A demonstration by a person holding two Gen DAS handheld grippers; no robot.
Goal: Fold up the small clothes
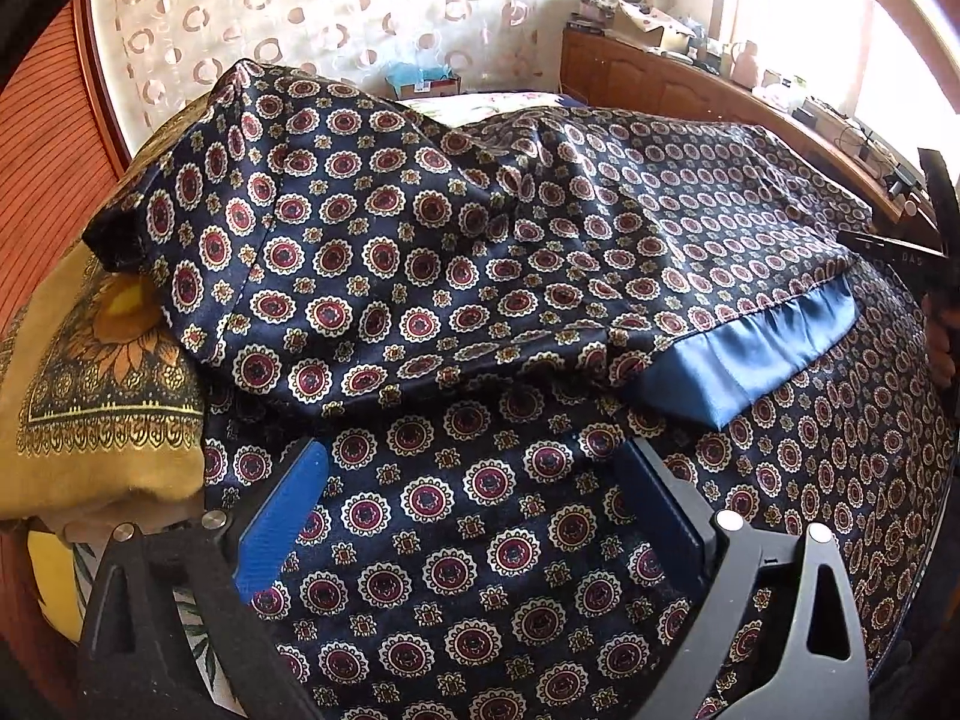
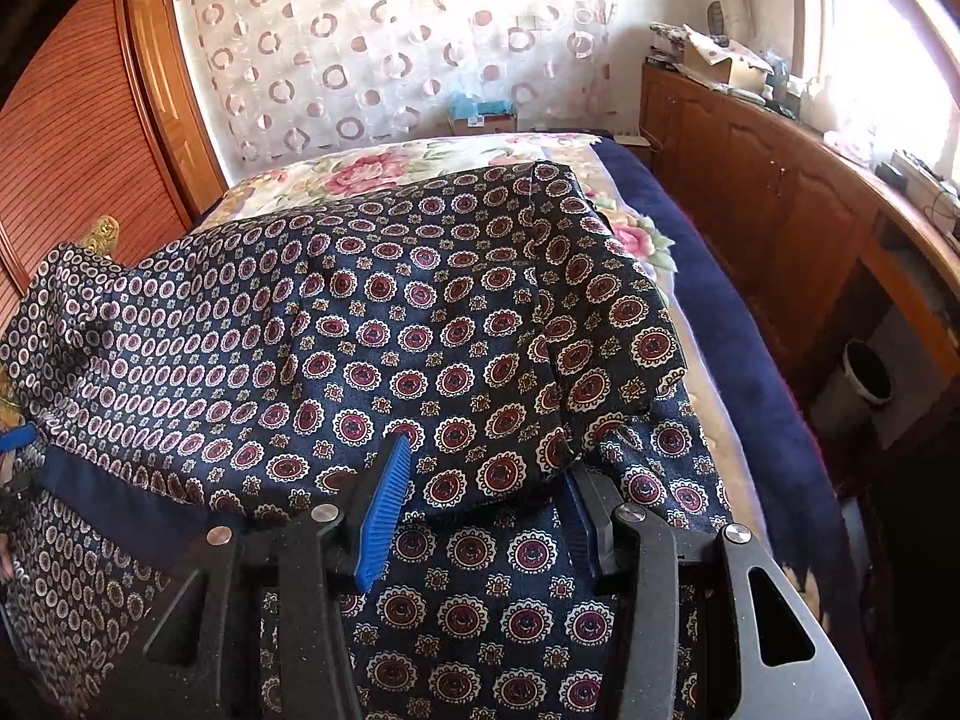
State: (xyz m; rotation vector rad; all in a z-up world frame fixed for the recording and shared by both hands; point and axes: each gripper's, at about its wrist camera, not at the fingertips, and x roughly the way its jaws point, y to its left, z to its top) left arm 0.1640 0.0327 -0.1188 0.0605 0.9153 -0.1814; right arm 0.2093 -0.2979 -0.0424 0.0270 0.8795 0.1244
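Observation:
A navy satin garment [image 1: 420, 252] printed with red and white medallions lies on the bed, its upper layer folded over the lower one, with a plain blue hem band [image 1: 750, 354] at the fold's right. It also fills the right wrist view [image 2: 372, 336]. My left gripper [image 1: 474, 456] is open, its blue pads [image 1: 282, 516] spread over the lower layer. My right gripper [image 2: 486, 468] is open too, blue pads [image 2: 384, 510] straddling the folded edge. The right gripper's black frame [image 1: 936, 228] shows at the far right of the left wrist view.
A mustard sunflower-print cloth [image 1: 102, 372] lies left of the garment. The floral bedspread [image 2: 360, 168] with a navy border [image 2: 720, 312] lies underneath. A wooden cabinet [image 2: 780, 192] runs along the right, a grey bin [image 2: 858, 384] beside it. A slatted wardrobe [image 2: 72, 168] stands at left.

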